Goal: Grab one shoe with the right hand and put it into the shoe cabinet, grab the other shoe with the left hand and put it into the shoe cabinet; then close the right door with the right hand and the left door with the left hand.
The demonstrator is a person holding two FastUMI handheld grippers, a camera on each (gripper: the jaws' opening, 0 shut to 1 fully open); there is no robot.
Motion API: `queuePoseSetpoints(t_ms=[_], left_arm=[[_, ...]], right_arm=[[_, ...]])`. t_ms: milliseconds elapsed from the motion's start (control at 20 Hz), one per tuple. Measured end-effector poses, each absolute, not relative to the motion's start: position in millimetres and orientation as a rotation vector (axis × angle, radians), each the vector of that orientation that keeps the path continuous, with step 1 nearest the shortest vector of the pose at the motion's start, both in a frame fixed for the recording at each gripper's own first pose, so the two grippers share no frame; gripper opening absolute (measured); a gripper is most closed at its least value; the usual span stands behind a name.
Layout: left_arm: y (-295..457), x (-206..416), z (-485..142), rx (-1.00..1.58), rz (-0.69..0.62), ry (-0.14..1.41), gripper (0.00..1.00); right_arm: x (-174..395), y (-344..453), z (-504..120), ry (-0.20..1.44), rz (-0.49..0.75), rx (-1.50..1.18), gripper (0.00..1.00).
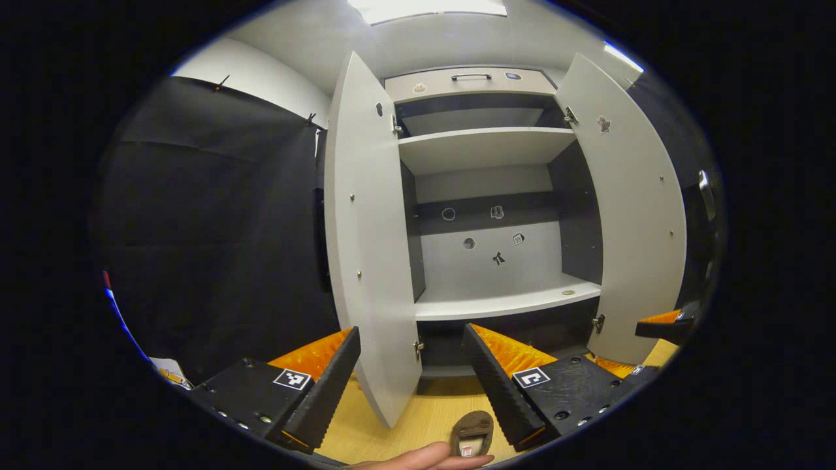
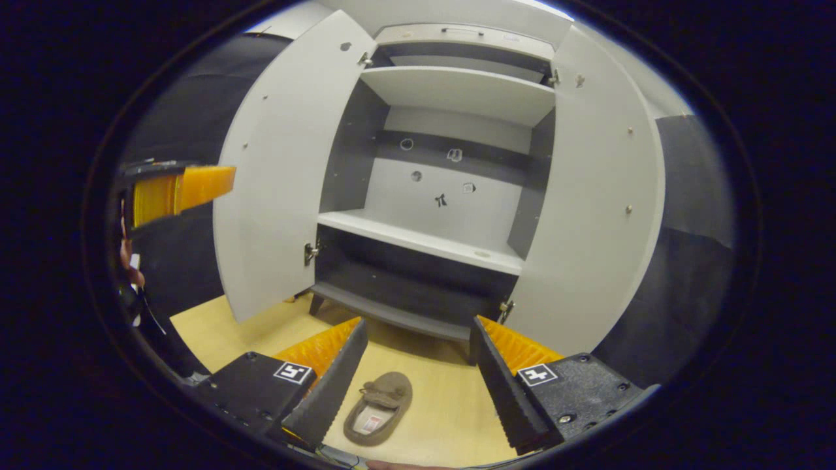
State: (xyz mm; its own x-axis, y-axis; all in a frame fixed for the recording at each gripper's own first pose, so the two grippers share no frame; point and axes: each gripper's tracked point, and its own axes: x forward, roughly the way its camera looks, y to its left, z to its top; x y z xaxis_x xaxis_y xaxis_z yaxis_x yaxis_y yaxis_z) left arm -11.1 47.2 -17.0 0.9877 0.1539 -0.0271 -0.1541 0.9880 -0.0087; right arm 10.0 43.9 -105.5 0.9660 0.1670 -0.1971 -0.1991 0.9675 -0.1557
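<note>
The shoe cabinet (image 1: 496,303) stands in front of me with both doors swung wide and its white shelves bare. In the left gripper view a brown slipper-like shoe (image 1: 471,432) lies on the wooden floor just inside my left gripper's right finger, and my left gripper (image 1: 411,333) is open above it. In the right gripper view a brown shoe (image 2: 379,408) lies on the floor between the fingers of my open right gripper (image 2: 418,323), close to the left one. The cabinet (image 2: 424,241) is behind it. Nothing is held.
The left door (image 1: 369,261) juts out between my left gripper's fingers; the right door (image 1: 630,215) stands open too. The other gripper (image 1: 666,323) hovers at the right edge, and the left one (image 2: 173,189) shows beside the left door (image 2: 274,183). A hand (image 1: 424,459) is at the bottom.
</note>
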Motion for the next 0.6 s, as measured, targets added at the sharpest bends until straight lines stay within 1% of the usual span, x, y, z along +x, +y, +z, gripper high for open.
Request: queuePoseSetpoints(t_ms=[300,450,500,600], left_arm=[[52,-34,-48,0.035,0.189,0.114,0.96],[44,-42,-63,0.065,0.167,0.158,0.96],[40,-45,-71,0.069,0.16,0.181,0.96],[31,-48,-77,0.073,0.14,0.194,0.96]], right_arm=[[1,80,-201,0.31,0.297,-0.237,0.99],[8,83,-264,0.403,0.295,-0.251,0.99],[9,84,-287,0.447,0.29,-0.252,0.96],[13,81,-330,0.543,0.277,-0.266,0.95]])
